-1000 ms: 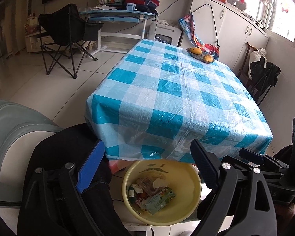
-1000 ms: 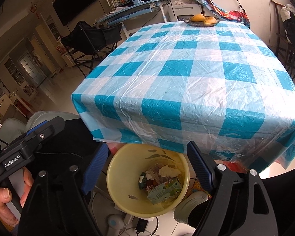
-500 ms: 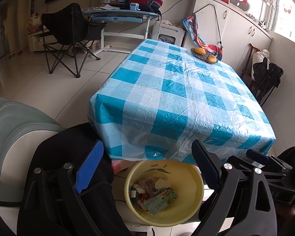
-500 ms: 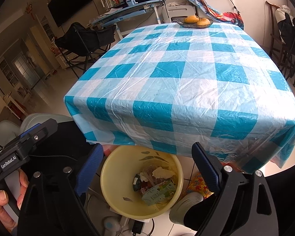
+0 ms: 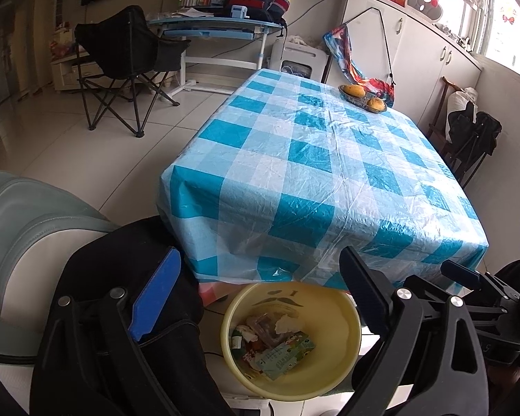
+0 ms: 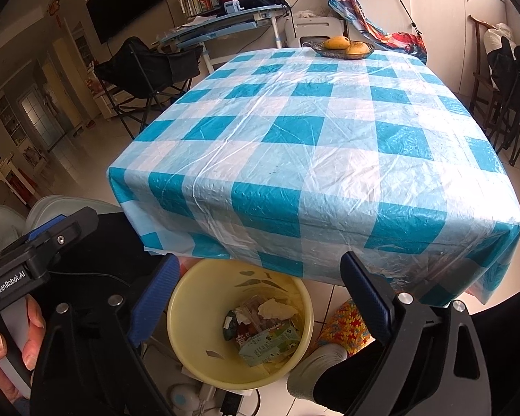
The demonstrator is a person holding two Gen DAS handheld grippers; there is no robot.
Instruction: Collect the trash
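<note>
Since a second ago the right tool (image 6: 256,298) has spread its jaws wider and both views have tipped slightly, so the bench (image 6: 329,159) shows more of its checked top. Both tools stand open with nothing between the jaws; the left tool (image 5: 260,298) is equally empty. The trash (image 6: 263,329), a green carton among crumpled wrappers, lies in the yellow bin (image 6: 190,315) on the floor, directly below and ahead of both tools, under the bench's near edge. The carton's long axis runs roughly crosswise. No litter shows on the bench, only a fruit dish (image 6: 343,48) at its far end; the collecting looks nearly finished
</note>
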